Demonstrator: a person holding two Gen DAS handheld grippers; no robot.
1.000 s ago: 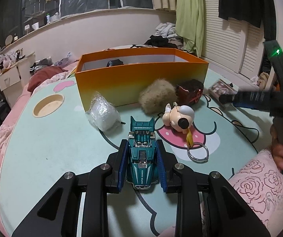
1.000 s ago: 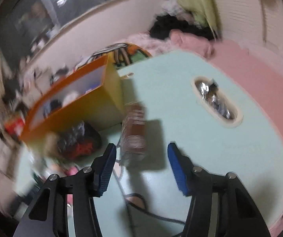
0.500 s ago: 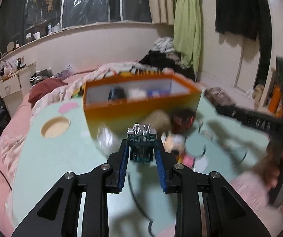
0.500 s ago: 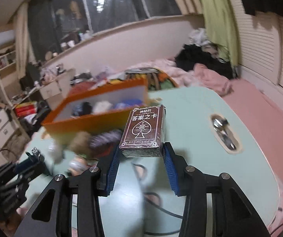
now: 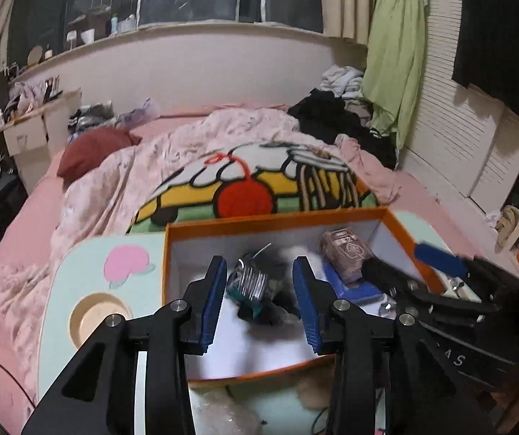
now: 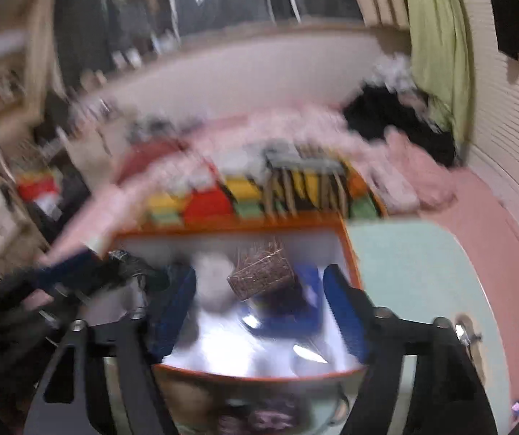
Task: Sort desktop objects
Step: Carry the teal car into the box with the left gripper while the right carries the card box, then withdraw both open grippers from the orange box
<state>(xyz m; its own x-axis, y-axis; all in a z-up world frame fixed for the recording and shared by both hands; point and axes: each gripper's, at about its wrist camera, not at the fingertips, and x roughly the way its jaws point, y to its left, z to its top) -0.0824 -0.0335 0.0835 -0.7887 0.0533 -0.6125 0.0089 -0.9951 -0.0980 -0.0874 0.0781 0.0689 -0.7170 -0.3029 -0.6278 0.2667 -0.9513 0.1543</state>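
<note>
Orange cardboard box (image 5: 400, 233) with a white interior sits on your mint-green desk (image 5: 78, 268), and both grippers are over it. Your left gripper (image 5: 261, 291) has its blue-padded fingers (image 5: 210, 290) spread apart, with nothing clamped between them. Below that gap, inside the box, lies the teal toy truck with chrome engine pipes (image 5: 250, 284), tilted and blurred; it does not appear to touch either pad.

Your right gripper (image 6: 259, 308) also has its fingers (image 6: 342, 308) wide apart. Below that gap, the brown patterned card deck box (image 6: 261, 279) lies tilted inside the box, clear of both pads. In the left wrist view the same deck (image 5: 346, 253) rests near the box's right wall, on a flat blue item (image 5: 350, 288).

Note the surroundings:
- A white fluffy item (image 6: 216, 286) lies beside the deck in the box; the right wrist view is motion-blurred, so its material cannot be confirmed.
- The right gripper's black frame (image 5: 440, 290) crosses the box's right rim in the left wrist view.
- A round wooden recess (image 5: 94, 317) is set in the desk left of the box.
- A crinkled clear plastic bag (image 5: 219, 417) and a tan furry object (image 5: 313, 388) lie on the desk just outside the near wall.
- A pink quilted bed (image 5: 114, 181) with a colourful cartoon blanket (image 5: 252, 185) lies behind the desk.
</note>
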